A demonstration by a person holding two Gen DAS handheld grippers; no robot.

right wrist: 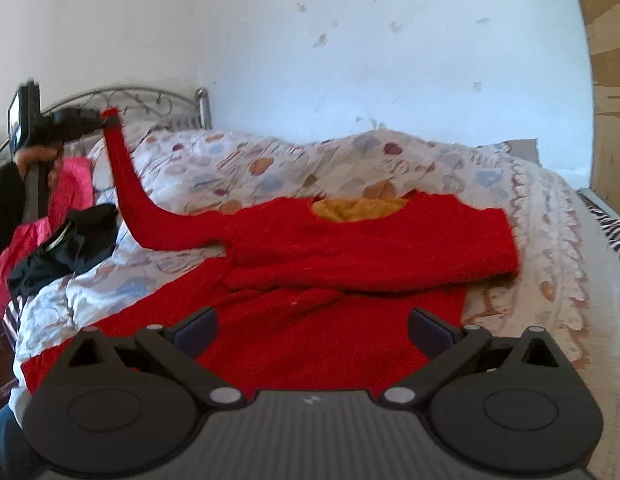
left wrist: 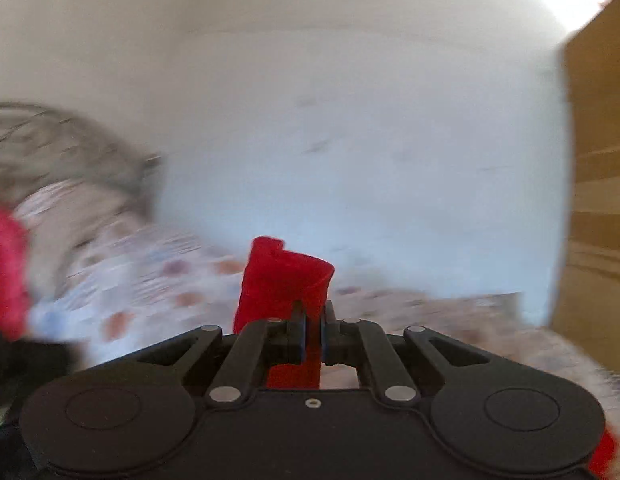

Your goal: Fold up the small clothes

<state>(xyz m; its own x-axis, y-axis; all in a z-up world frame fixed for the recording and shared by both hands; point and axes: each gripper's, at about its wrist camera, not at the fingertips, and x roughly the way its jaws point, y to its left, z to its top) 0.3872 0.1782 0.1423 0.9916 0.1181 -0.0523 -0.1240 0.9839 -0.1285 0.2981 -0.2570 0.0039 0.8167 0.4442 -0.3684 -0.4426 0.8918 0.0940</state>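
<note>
A red sweater (right wrist: 350, 256) with a yellow inner neck lies spread on the bed. Its right sleeve is folded across the chest. My left gripper (left wrist: 313, 320) is shut on the cuff of the left sleeve (left wrist: 283, 280). In the right wrist view that gripper (right wrist: 103, 118) holds the sleeve (right wrist: 129, 196) lifted high above the bed at the left. My right gripper (right wrist: 312, 330) is open and empty, hovering over the lower part of the sweater.
A patterned quilt (right wrist: 269, 164) covers the bed. A black garment (right wrist: 65, 244) and a pink garment (right wrist: 69, 188) lie at the left. A metal headboard (right wrist: 149, 100) stands behind. A wooden wardrobe (right wrist: 610, 120) is at the right.
</note>
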